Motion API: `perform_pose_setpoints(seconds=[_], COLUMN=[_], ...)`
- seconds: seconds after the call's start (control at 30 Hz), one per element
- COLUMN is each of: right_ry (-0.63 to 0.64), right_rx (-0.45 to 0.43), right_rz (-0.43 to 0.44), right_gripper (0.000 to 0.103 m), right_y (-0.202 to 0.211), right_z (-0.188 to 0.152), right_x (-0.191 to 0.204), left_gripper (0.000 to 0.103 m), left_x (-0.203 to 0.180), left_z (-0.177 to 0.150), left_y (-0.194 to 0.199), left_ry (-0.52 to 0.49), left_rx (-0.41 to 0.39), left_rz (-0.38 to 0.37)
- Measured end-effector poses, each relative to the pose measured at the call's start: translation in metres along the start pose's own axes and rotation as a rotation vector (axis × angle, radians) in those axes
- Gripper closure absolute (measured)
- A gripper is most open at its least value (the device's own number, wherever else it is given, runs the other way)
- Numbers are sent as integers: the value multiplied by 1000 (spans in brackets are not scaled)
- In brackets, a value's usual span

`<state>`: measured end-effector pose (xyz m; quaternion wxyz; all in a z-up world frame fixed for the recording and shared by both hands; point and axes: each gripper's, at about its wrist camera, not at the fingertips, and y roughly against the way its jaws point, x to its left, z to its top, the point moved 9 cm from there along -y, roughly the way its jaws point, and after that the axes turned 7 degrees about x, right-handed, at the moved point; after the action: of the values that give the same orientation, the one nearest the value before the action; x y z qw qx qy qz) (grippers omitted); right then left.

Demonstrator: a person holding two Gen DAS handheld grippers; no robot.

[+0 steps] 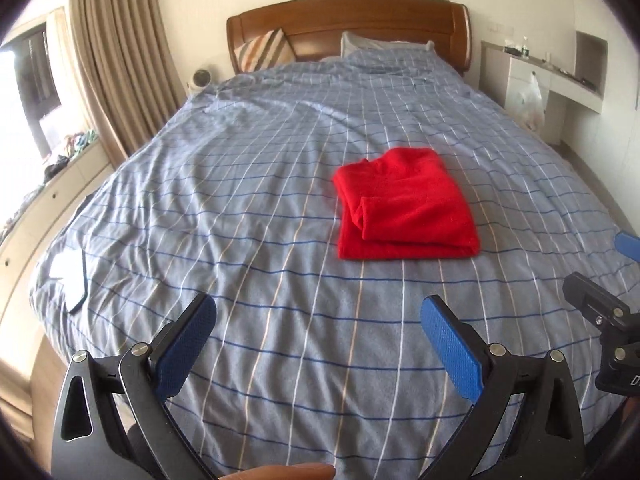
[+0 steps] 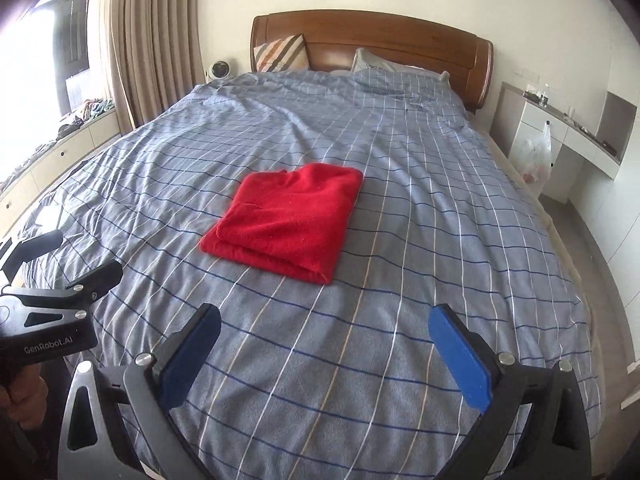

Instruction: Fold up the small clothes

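A red garment [image 1: 404,206] [image 2: 286,220] lies folded into a neat rectangle in the middle of the bed, on the blue checked cover [image 1: 256,208] [image 2: 440,216]. My left gripper [image 1: 320,312] hangs over the near part of the bed, short of the garment, jaws wide open with nothing between the blue pads. My right gripper [image 2: 324,324] is also open and empty, well back from the garment. In the left wrist view the right gripper's body shows at the right edge; in the right wrist view the left gripper's body shows at the left edge, held by a hand [image 2: 20,404].
A wooden headboard [image 1: 348,20] with pillows stands at the far end. Curtains [image 1: 116,52] and a low cabinet with clothes run along the left. A white shelf unit with a plastic bag [image 2: 538,152] is on the right. A white item [image 1: 70,276] lies at the bed's left edge.
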<state>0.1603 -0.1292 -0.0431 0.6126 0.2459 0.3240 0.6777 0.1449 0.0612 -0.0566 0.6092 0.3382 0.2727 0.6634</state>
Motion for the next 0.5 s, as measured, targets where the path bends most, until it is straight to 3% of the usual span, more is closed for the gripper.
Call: perform_pose_setpoints(seconds=[0.5], right_ry=[-21], right_rx=[1], right_rz=[-79], right_gripper=[1], right_y=[17], right_z=[-6], right_x=[0], left_gripper=[1], left_x=[-10], left_z=[-5], left_y=[26], left_ry=[4], left_rx=[-35], left_rz=[-15])
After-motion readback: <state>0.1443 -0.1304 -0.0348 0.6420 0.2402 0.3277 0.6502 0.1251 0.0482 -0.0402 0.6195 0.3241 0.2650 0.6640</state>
